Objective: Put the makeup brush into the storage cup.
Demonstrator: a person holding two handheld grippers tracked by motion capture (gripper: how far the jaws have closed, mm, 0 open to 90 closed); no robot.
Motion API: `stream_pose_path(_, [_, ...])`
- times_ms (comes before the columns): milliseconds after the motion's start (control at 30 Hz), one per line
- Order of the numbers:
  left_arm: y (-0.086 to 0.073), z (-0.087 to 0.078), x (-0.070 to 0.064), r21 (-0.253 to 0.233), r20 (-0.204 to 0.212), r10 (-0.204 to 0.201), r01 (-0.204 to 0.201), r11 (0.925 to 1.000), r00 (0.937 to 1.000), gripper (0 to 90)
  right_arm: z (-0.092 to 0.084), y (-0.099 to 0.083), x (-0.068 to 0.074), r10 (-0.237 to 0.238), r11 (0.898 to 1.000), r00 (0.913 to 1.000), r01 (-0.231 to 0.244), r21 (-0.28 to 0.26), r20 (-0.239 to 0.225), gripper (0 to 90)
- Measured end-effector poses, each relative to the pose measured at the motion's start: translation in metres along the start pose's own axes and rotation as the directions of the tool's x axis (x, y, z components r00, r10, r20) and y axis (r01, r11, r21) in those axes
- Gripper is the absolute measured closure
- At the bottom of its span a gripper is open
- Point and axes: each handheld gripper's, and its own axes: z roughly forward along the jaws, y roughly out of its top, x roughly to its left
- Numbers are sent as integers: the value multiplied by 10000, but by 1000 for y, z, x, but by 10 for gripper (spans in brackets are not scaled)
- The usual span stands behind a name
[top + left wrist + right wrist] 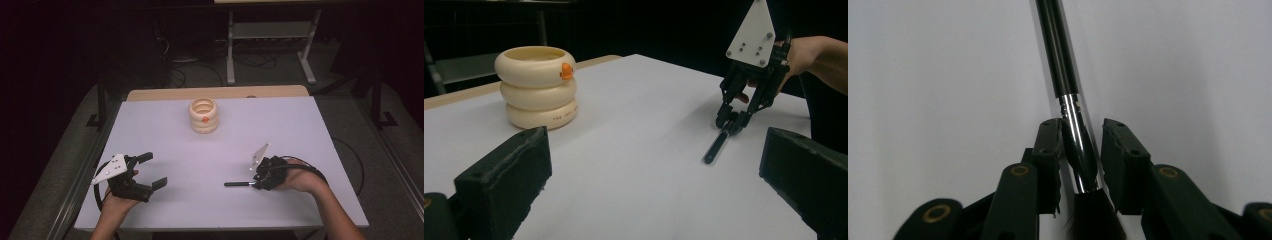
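Note:
A brush with a black handle [235, 184], a silver ferrule [1075, 140] and dark bristles lies flat on the white table [280, 130] at the front right. My right gripper [254, 184] reaches down over it, with one jaw on each side of the ferrule. In the right gripper view [1080, 132] the left pad touches the metal, and a thin strip of table shows at the right pad. The left gripper view shows that gripper [730, 122] over the brush [716, 145]. My left gripper [145, 172] rests at the front left, wide open [654, 175] with nothing between its jaws.
A cream stack of three rings [203, 116] with an orange spot [566, 71] stands at the back middle of the table. A wooden strip [150, 94] runs along the far edge. Black cables trail from both grippers, and a metal frame [231, 50] stands on the floor beyond.

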Motion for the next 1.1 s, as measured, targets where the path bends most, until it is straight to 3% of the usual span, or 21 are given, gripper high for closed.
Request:
stream_pose_path(633, [0, 1, 0, -9, 25, 7, -7, 10000, 10000, 0, 1, -1, 0, -80, 10000, 9996, 79, -33, -254, 765])
stream_pose_path(767, [0, 1, 0, 6, 26, 23, -23, 10000, 10000, 0, 1, -5, -4, 238, 9991, 9982, -257, -351, -545, 769])
stream_pose_path(1100, [-2, 0, 1, -13, 48, -72, 72, 10000, 10000, 0, -3, -8, -7, 249, 9967, 9971, -303, -754, -716, 769])
